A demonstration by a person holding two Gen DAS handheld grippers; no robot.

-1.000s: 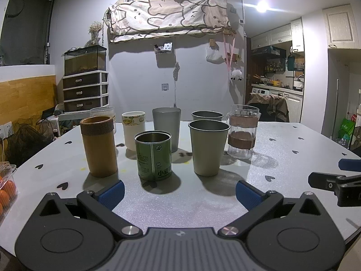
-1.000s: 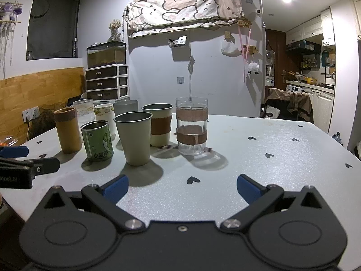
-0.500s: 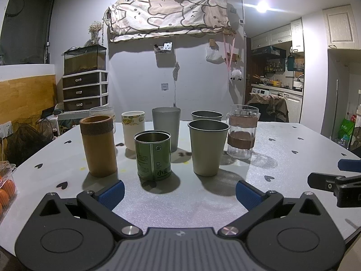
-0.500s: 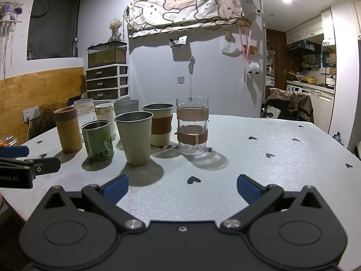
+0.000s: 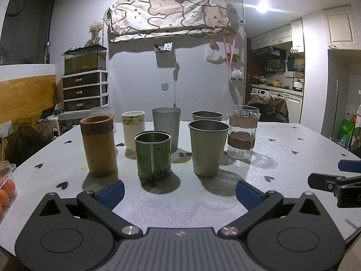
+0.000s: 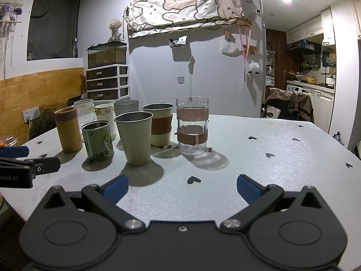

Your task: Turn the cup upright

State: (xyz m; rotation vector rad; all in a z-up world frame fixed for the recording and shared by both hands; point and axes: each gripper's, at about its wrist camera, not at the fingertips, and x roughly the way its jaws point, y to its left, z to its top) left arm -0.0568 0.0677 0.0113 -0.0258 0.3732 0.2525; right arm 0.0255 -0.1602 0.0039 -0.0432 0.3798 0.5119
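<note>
Several cups stand upright in a cluster on the grey table [image 5: 293, 140]: a bamboo tumbler [image 5: 99, 145], a green tin cup [image 5: 153, 155], a grey metal cup [image 5: 207, 148], a glass with cork bands [image 5: 242, 132], a white printed cup [image 5: 133, 129], a dark grey cup [image 5: 166, 124]. My left gripper [image 5: 179, 192] is open and empty, just short of the green tin cup. My right gripper [image 6: 182, 188] is open and empty, in front of the metal cup [image 6: 135, 137] and glass [image 6: 191, 127]. No cup lies on its side or upside down in view.
A banded cup [image 6: 160, 127] and a ribbed glass [image 6: 84, 113] stand at the back of the cluster. A clear box of oranges [image 5: 6, 185] sits at the table's left edge. A chair with draped clothes [image 6: 291, 103] stands beyond the far right edge.
</note>
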